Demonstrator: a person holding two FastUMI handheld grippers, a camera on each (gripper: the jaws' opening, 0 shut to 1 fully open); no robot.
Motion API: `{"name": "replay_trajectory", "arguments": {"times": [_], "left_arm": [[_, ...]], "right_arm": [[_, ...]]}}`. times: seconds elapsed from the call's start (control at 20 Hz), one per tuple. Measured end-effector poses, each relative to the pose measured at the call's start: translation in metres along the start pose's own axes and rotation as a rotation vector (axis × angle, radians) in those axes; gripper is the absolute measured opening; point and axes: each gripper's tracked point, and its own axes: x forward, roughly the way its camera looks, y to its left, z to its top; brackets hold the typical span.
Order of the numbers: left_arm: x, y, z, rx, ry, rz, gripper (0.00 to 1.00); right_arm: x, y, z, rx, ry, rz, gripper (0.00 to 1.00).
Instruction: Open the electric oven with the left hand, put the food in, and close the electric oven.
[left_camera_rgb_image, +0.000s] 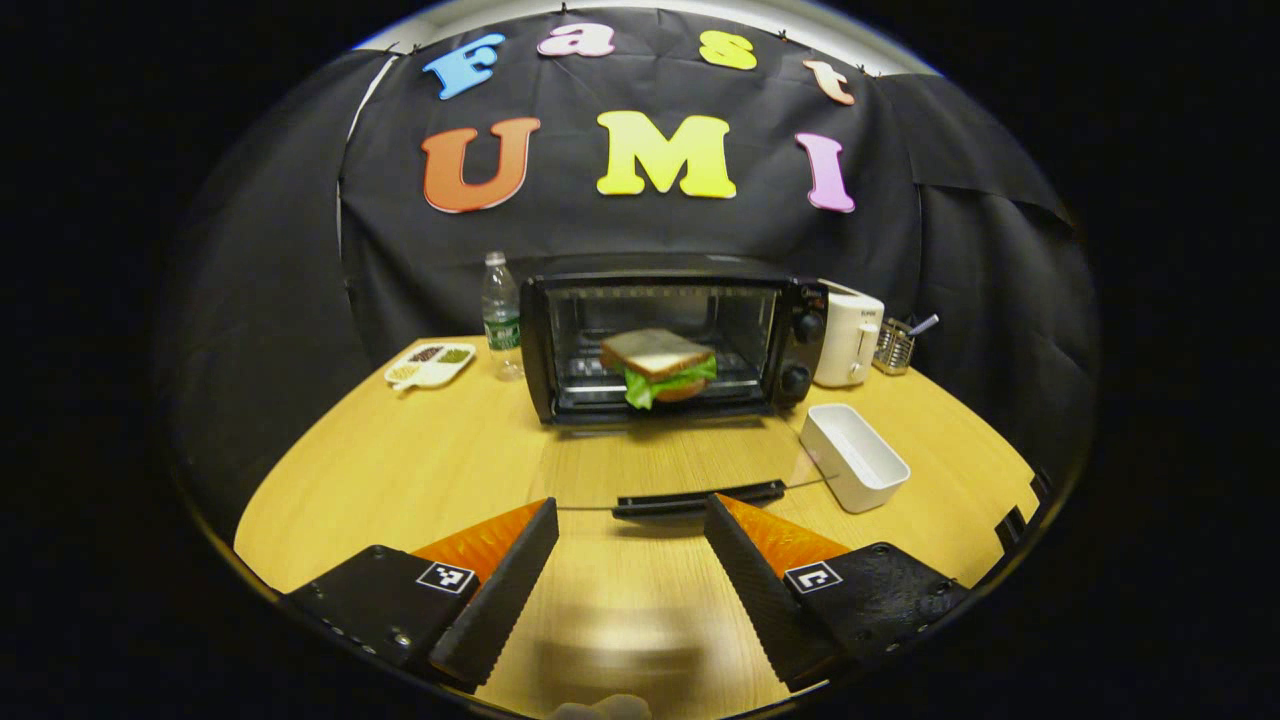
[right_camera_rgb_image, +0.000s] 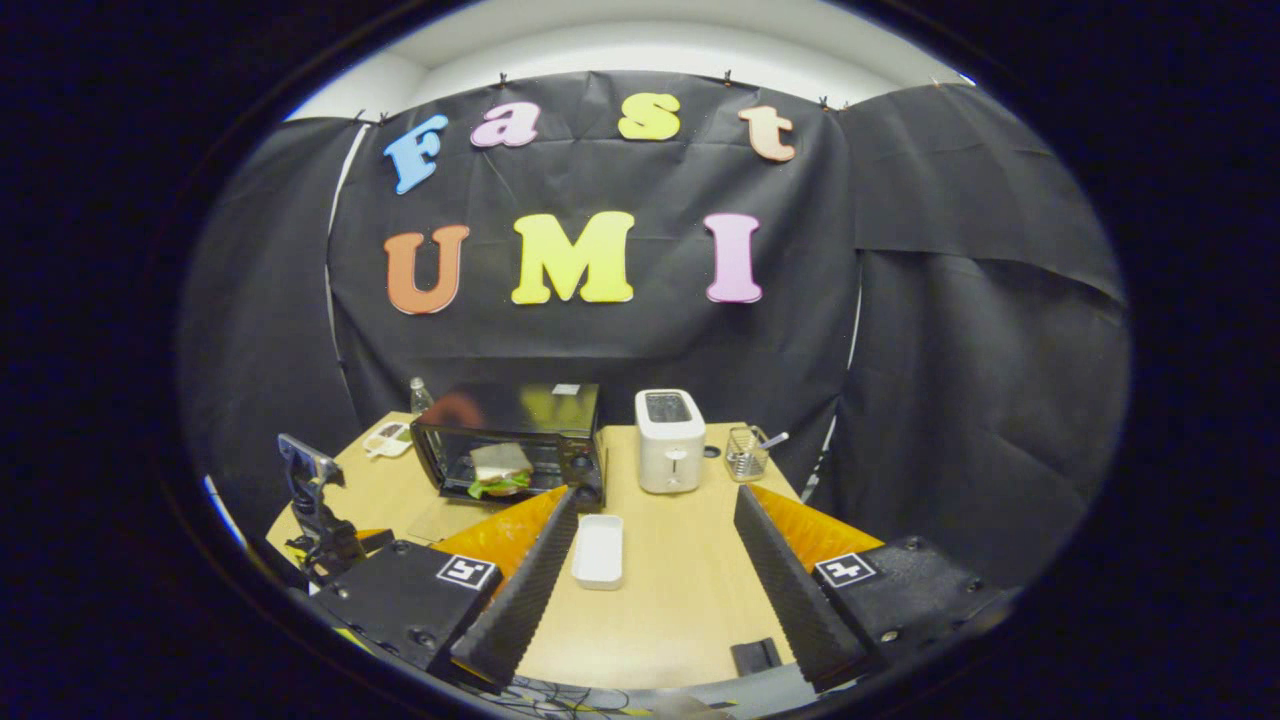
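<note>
Inside open oven (left_camera_rgb_image: 670, 345): one sandwich (left_camera_rgb_image: 658, 365). Two claws, left claw (left_camera_rgb_image: 632, 545), right claw (right_camera_rgb_image: 650, 545), both spread, empty.

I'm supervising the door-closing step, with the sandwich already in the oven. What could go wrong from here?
1. The open left gripper faces the black handle of the lowered glass door; a shallow grip might slip.
2. The white rectangular dish lies beside the door's right edge and could get bumped.
3. The toast-and-lettuce sandwich sits near the front of the black electric oven, so the door may catch it.
</note>
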Motion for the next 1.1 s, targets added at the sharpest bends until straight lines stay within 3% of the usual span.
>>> {"name": "replay_trajectory", "arguments": {"times": [0.05,0.1,0.15,0.2,0.45,0.5,0.55,0.65,0.7,0.75,1.1], "left_arm": [[0.008,-0.008,-0.012,-0.008,0.026,-0.01,0.97],[0.015,-0.013,-0.019,-0.011,0.042,-0.013,0.97],[0.023,-0.016,-0.026,-0.009,0.058,-0.01,0.97],[0.029,-0.019,-0.03,-0.011,0.071,-0.007,0.96],[0.06,-0.032,-0.035,-0.03,0.091,-0.007,0.97],[0.064,-0.031,-0.036,-0.024,0.091,0.002,0.96],[0.068,-0.032,-0.037,-0.032,0.099,0.004,0.97],[0.07,-0.038,-0.043,-0.049,0.118,-0.001,0.97],[0.069,-0.037,-0.041,-0.039,0.111,0.003,0.97],[0.069,-0.037,-0.04,-0.033,0.108,0.007,0.96],[0.062,-0.039,-0.023,-0.061,0.082,0.015,0.96]], "right_arm": [[-0.005,-0.007,0.0,0.0,0.002,-0.008,0.91],[-0.01,-0.017,0.0,0.002,0.008,-0.022,1.0],[-0.015,-0.025,0.0,0.008,0.013,-0.034,1.0],[-0.019,-0.034,0.001,0.014,0.011,-0.049,0.91],[-0.032,-0.059,-0.012,0.001,0.038,-0.1,0.91],[-0.033,-0.062,-0.015,0.001,0.045,-0.102,0.91],[-0.033,-0.063,-0.02,0.004,0.059,-0.101,1.0],[-0.032,-0.064,-0.026,0.016,0.079,-0.097,1.0],[-0.031,-0.066,-0.026,0.017,0.081,-0.098,0.91],[-0.03,-0.066,-0.026,0.014,0.081,-0.096,1.0],[-0.024,-0.064,-0.023,0.02,0.071,-0.078,1.0]]}}
